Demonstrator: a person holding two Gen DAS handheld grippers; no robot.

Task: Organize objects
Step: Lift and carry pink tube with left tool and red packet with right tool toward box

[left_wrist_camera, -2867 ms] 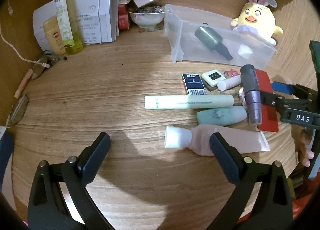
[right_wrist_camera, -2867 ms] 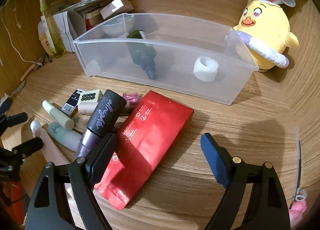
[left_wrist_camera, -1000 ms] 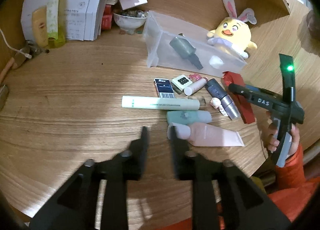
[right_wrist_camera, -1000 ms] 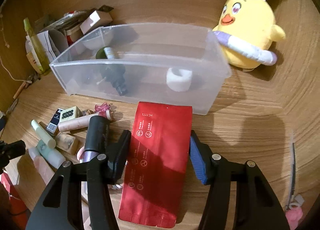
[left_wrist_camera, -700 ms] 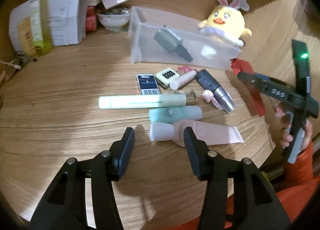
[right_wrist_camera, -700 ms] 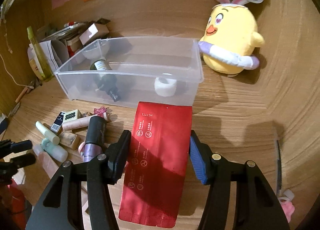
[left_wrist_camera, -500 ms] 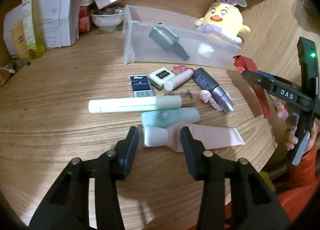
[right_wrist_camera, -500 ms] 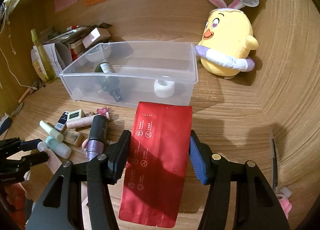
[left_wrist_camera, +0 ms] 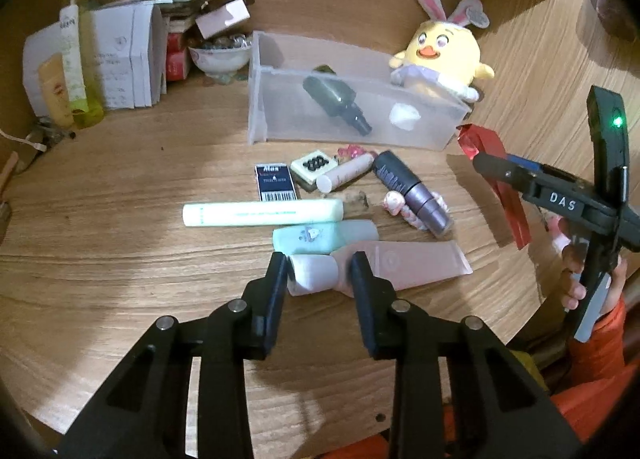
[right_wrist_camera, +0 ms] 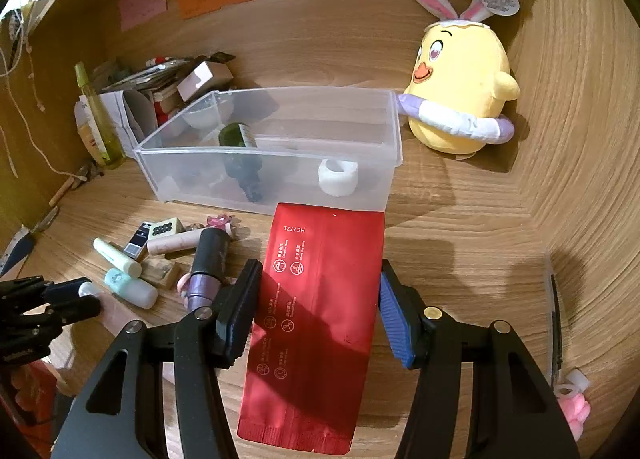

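Observation:
My right gripper (right_wrist_camera: 318,291) is shut on a red foil pouch (right_wrist_camera: 316,315) and holds it above the table, in front of the clear plastic bin (right_wrist_camera: 280,151). The bin holds a dark green bottle (right_wrist_camera: 240,159) and a white roll (right_wrist_camera: 338,177). My left gripper (left_wrist_camera: 320,271) is partly closed around the white cap of a pink tube (left_wrist_camera: 384,265) lying on the table; its jaws sit on either side of the cap. The right gripper and pouch (left_wrist_camera: 500,171) also show in the left wrist view.
Loose on the table lie a pale green tube (left_wrist_camera: 264,213), a mint bottle (left_wrist_camera: 324,237), a purple-black bottle (left_wrist_camera: 412,191), a navy box (left_wrist_camera: 276,181) and small items. A yellow plush chick (right_wrist_camera: 460,99) stands right of the bin. Papers and a bowl (left_wrist_camera: 220,59) are at the back left.
My right gripper closed on the red pouch and lifted it off the table. My left gripper narrowed and moved onto the pink tube's white cap.

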